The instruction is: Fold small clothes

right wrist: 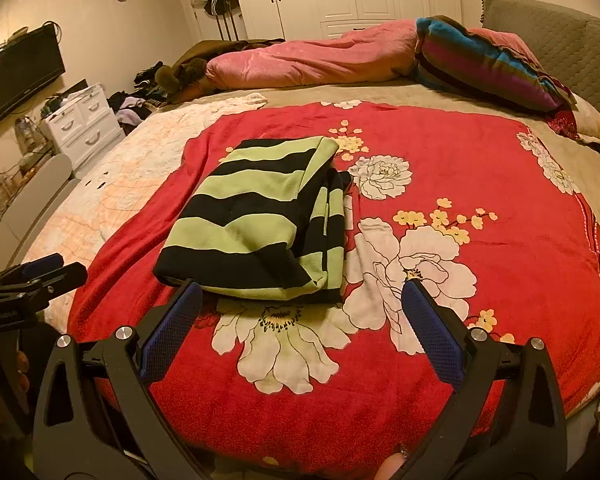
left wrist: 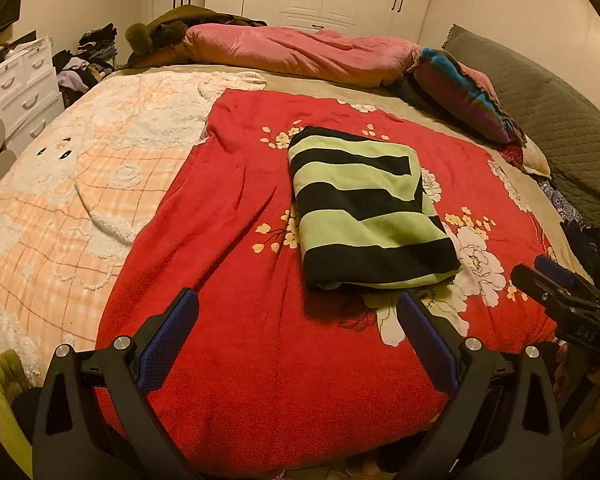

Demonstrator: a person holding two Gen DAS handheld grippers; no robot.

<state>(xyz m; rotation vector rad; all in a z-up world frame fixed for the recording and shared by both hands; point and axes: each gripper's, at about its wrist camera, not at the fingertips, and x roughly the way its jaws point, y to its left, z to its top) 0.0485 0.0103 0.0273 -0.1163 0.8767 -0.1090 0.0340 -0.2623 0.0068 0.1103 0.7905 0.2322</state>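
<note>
**Fold looks done, both grippers empty: main risk is undoing it**

Striped garment (left wrist: 370,210) lies folded on the red floral blanket (left wrist: 236,240), mid-bed. Left gripper (left wrist: 298,306) and right gripper (right wrist: 300,298) hover just short of its near edge, jaws spread wide, holding nothing. A snag on that loose edge would likely pull layers apart. Pink duvet (left wrist: 300,50) and striped pillow (right wrist: 484,64) sit well clear; path unobstructed.

Both the left gripper (left wrist: 298,312) and right gripper (right wrist: 302,300) have black angular plastic frames, silver round screws, blue textured pads (left wrist: 168,344), and possibly white lettering
</note>
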